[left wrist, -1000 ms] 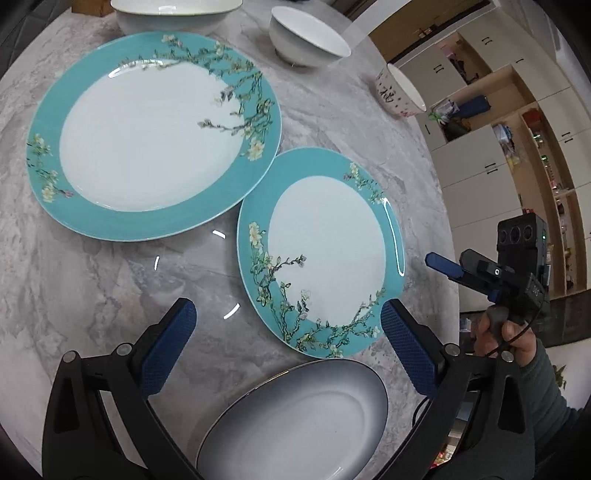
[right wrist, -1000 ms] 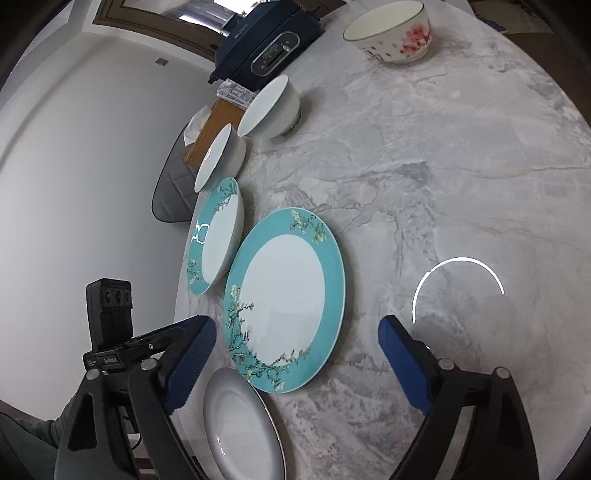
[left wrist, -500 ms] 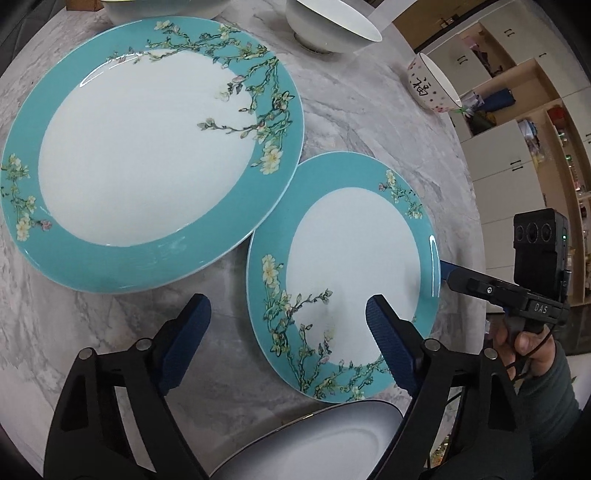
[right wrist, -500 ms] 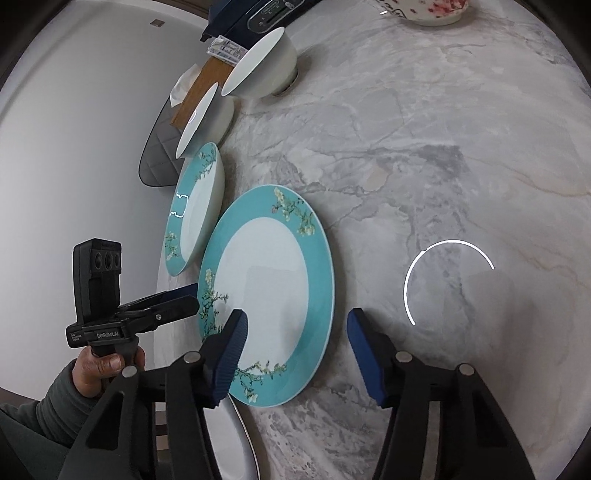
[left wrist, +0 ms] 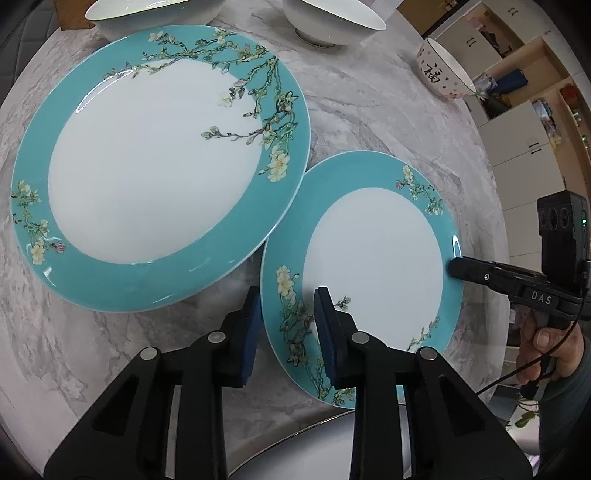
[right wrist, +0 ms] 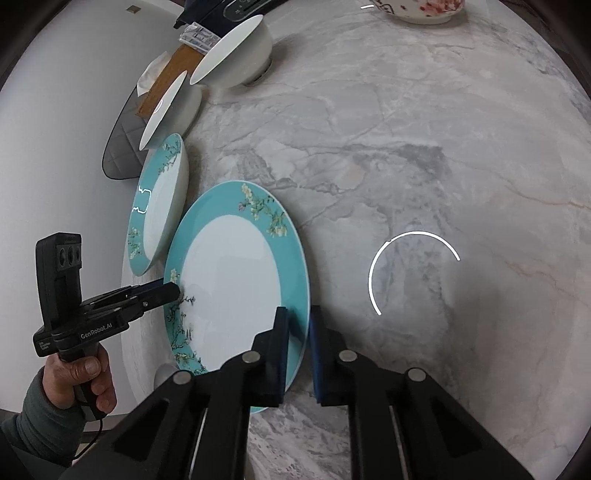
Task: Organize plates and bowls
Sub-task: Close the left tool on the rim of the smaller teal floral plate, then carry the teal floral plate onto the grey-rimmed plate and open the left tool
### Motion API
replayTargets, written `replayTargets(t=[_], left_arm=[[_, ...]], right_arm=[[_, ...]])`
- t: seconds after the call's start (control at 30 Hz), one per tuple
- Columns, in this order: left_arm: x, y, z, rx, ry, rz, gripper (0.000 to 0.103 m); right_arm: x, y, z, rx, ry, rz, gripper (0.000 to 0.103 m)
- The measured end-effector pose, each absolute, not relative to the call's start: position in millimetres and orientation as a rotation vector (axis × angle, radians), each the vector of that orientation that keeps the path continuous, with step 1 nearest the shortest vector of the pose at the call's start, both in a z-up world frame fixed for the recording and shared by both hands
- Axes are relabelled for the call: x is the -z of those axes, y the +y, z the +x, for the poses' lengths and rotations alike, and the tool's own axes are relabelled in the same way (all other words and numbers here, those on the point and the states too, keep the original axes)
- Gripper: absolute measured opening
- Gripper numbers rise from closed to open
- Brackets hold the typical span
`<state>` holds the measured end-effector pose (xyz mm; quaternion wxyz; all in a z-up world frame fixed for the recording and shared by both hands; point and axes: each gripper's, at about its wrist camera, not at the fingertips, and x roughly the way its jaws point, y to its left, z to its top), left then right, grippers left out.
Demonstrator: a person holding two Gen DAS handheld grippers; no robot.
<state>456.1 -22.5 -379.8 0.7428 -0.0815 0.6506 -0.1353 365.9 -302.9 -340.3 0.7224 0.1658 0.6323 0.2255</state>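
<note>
The smaller teal plate [left wrist: 373,258], glazed, rigid and probably slippery and breakable, is clamped at opposite rim edges. The left gripper [left wrist: 288,314] and right gripper [right wrist: 297,339] are each closed narrowly on its thin rim, judged the only practicable hold.

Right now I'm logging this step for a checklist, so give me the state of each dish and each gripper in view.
Smaller teal plate: on the table, rim between both grippers' fingers.
Larger teal plate: flat on the table, untouched.
White bowls: upright, empty.
Patterned bowl: upright near the table edge.
Grey plate: at the near edge, untouched.
Left gripper: closed over the rim.
Right gripper: closed over the opposite rim.
</note>
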Motion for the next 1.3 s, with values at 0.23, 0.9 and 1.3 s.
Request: replayTargets(t=[0.23,0.9,1.3], left_arm=[[379.4,-20.9,455.5,0.275,1.439,-0.178,0.019],[347.5,-23.8,462.0,0.285,1.425,-0.214,0.018],[294.3,-19.7,441.5,0.311,1.38,-0.208,0.018]], right_arm=[[338.4,-293.6,364.0,-0.428,1.382,0.327,0.014],[312.0,-296.3,371.7,-0.397,1.334,0.339,0.014],[269.7,-295.7,356.6,-0.41,1.302,0.344,0.014]])
